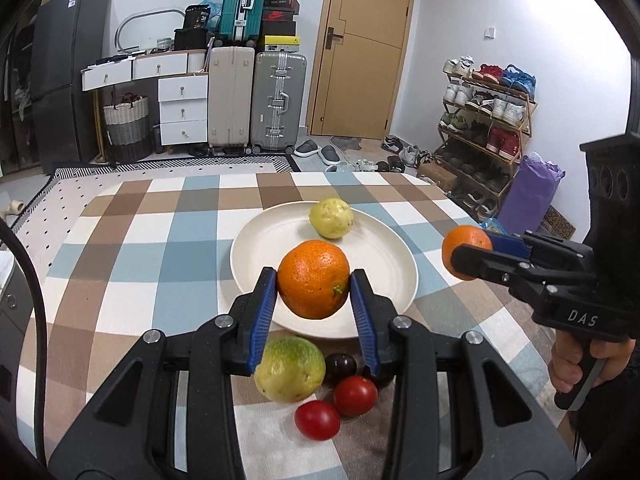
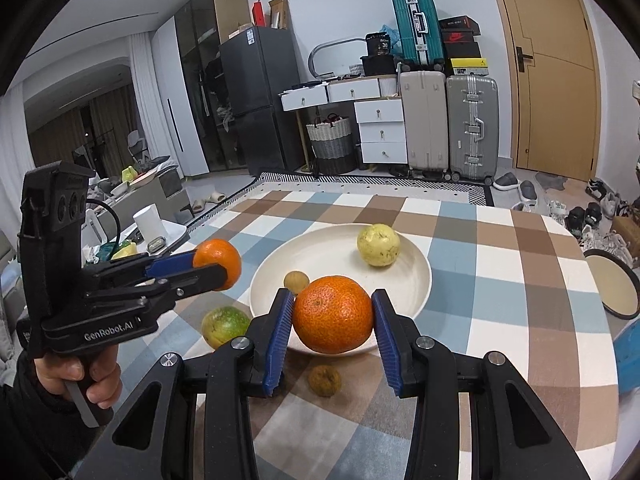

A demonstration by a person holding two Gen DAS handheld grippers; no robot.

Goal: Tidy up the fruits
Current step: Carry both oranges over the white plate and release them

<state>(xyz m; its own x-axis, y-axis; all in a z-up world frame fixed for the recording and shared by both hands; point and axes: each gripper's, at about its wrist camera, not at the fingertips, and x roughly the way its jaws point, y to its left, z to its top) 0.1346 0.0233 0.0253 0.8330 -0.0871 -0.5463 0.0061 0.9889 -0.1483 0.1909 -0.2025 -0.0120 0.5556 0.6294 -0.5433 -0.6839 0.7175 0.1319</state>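
Left wrist view: the left gripper (image 1: 314, 292) clamps an orange (image 1: 313, 279) above the white plate (image 1: 372, 280), which holds one yellow fruit (image 1: 331, 217); a green-yellow fruit (image 1: 289, 369) and tomatoes (image 1: 336, 408) wait on the checked tablecloth (most sorting remains).

Right wrist view: the right gripper (image 2: 333, 316) grips a second orange (image 2: 333, 314), level, at the plate's near rim.

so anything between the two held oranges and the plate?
Nothing visible. The left gripper holds its orange over the plate's near rim, and the right gripper holds its orange over its side of the rim. On the plate, only a yellow-green fruit at the back and a small brown fruit, with bare space between.
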